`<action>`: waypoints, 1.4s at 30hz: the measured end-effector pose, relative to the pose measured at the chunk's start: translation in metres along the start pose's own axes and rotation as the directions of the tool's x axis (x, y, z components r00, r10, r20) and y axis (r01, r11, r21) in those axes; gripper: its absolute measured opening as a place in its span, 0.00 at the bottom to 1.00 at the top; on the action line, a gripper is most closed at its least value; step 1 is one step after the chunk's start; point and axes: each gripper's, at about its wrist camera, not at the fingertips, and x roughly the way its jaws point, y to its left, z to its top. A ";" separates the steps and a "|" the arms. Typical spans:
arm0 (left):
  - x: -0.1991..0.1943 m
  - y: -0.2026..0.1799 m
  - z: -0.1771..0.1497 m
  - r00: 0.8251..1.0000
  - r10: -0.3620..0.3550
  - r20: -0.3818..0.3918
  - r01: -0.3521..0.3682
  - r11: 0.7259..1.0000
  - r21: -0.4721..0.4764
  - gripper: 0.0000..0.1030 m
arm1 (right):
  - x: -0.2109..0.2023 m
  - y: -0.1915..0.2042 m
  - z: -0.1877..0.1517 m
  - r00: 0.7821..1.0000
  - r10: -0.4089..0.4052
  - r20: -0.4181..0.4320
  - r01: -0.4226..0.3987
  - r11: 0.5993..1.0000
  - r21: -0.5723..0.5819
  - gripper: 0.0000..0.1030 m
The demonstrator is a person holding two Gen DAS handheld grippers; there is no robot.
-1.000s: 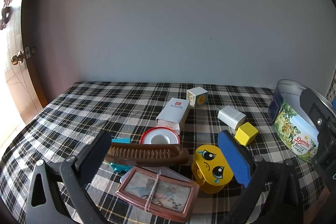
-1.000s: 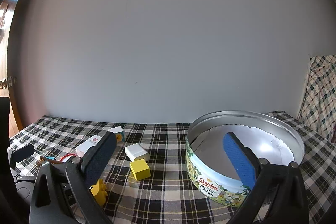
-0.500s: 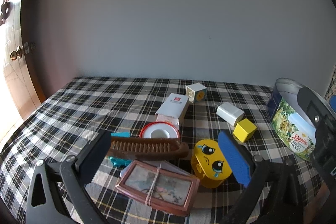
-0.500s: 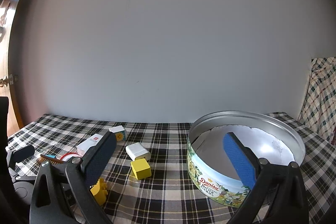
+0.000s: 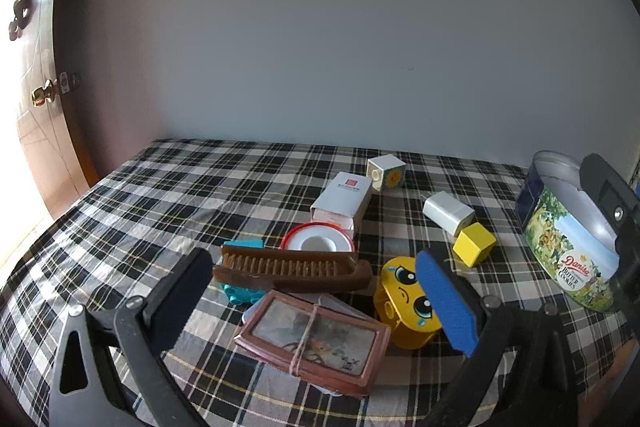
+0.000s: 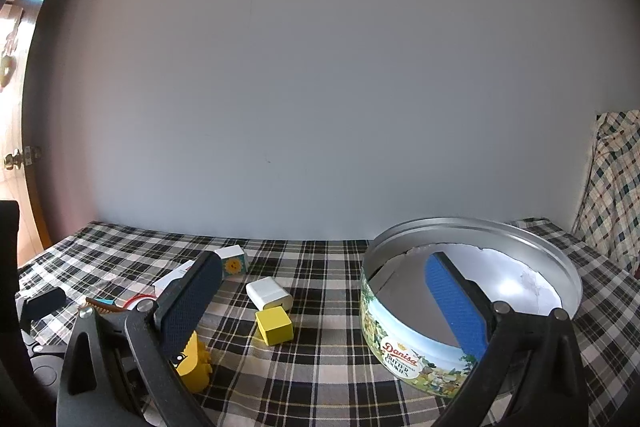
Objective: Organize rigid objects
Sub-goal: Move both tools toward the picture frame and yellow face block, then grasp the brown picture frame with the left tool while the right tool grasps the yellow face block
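On the checked tabletop: brown wooden comb, yellow toy face block, framed picture tied with string. Near them, left gripper, fingers wide, holding nothing. Over round open cookie tin, right gripper, fingers wide, empty too.

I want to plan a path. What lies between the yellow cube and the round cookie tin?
Nothing: between the yellow cube and the round cookie tin only bare checked tablecloth shows, clearest in the right wrist view.

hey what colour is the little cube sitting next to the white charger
Yellow. The cube shows best in the right wrist view, beside the white charger.
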 end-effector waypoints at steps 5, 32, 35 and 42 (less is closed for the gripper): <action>0.003 0.006 -0.003 0.999 -0.005 -0.037 0.004 1.000 -0.020 1.00 | 0.000 0.002 0.000 1.000 0.000 -0.001 0.000 1.000 -0.016 0.99; -0.003 0.021 -0.018 0.971 -0.157 -0.181 0.166 0.986 0.035 0.99 | 0.033 0.023 -0.022 0.957 0.136 -0.257 -0.161 0.984 -0.079 0.76; 0.014 0.008 -0.019 0.960 -0.153 -0.235 0.173 0.983 0.068 0.99 | 0.039 0.013 -0.017 0.952 0.131 -0.277 -0.148 0.988 -0.042 0.76; 0.030 0.022 -0.022 0.942 -0.187 -0.278 0.191 0.982 -0.016 0.81 | 0.044 0.017 -0.018 0.940 0.160 -0.302 -0.180 0.983 -0.039 0.76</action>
